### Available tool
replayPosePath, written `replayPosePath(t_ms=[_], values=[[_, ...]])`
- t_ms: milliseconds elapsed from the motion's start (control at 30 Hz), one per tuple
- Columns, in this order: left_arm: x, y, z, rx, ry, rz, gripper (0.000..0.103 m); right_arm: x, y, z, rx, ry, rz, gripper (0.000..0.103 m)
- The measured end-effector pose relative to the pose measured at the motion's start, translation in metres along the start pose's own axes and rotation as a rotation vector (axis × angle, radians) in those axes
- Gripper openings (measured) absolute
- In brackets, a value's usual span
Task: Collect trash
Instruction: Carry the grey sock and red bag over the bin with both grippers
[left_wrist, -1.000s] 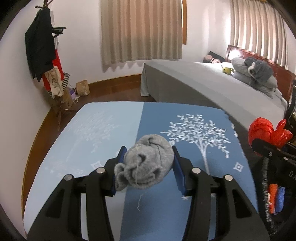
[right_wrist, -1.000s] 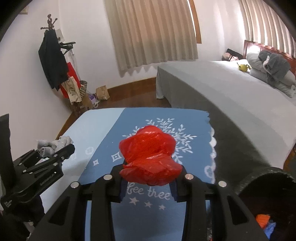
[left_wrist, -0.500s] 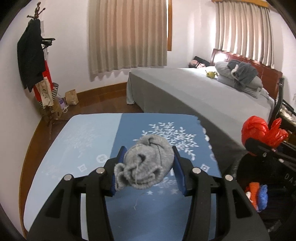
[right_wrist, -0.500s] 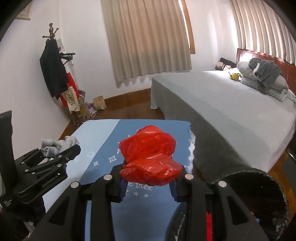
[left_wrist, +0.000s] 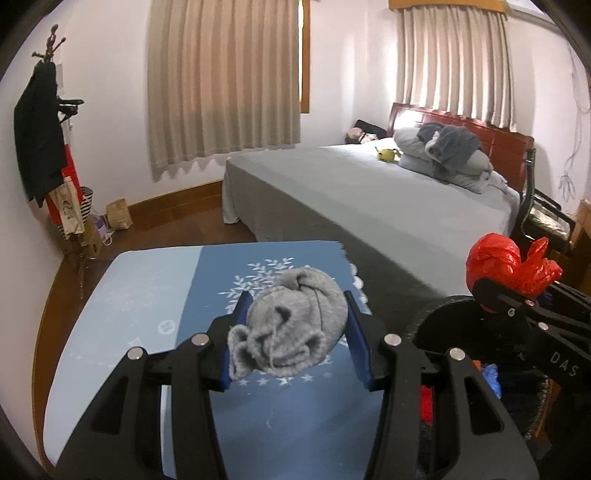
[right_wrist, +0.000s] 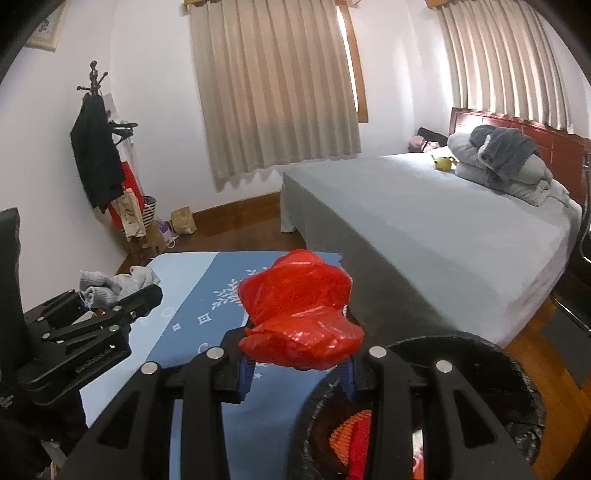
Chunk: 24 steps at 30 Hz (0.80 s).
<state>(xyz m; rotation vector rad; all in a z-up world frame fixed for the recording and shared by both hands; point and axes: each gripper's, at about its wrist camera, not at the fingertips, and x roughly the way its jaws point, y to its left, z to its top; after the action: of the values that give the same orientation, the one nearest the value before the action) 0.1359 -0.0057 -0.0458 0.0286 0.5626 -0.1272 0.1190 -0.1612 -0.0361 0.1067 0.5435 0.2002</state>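
Both carried off table (left_wrist: 147, 288) toward bin (right_wrist: 480, 347) vs 1 s ago, L gripper (left_wrist: 293, 334) clamped on sock (left_wrist: 291, 332), R gripper (right_wrist: 295, 354) clamped on red bag (right_wrist: 299, 317) near rim, so drop-in likely next.

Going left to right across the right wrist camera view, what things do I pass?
Left claw shut on the grey sock → coat rack → paper bag → red plastic bag in the right claw → black bin → grey pillows.
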Motion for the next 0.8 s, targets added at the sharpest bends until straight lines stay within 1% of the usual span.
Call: replayPosePath(t_ms=[333, 800], values=[[-0.013, -0.039, -0.001, 0.045, -0.022, -0.066, 0.048, -0.029, -0.024, -0.004, 0.013, -0.033, -0.049, 0.037], [-0.019, -0.091, -0.006, 0.110, -0.036, -0.158, 0.048, -0.065, -0.070, -0.021, 0.071, -0.053, -0.141, 0.037]])
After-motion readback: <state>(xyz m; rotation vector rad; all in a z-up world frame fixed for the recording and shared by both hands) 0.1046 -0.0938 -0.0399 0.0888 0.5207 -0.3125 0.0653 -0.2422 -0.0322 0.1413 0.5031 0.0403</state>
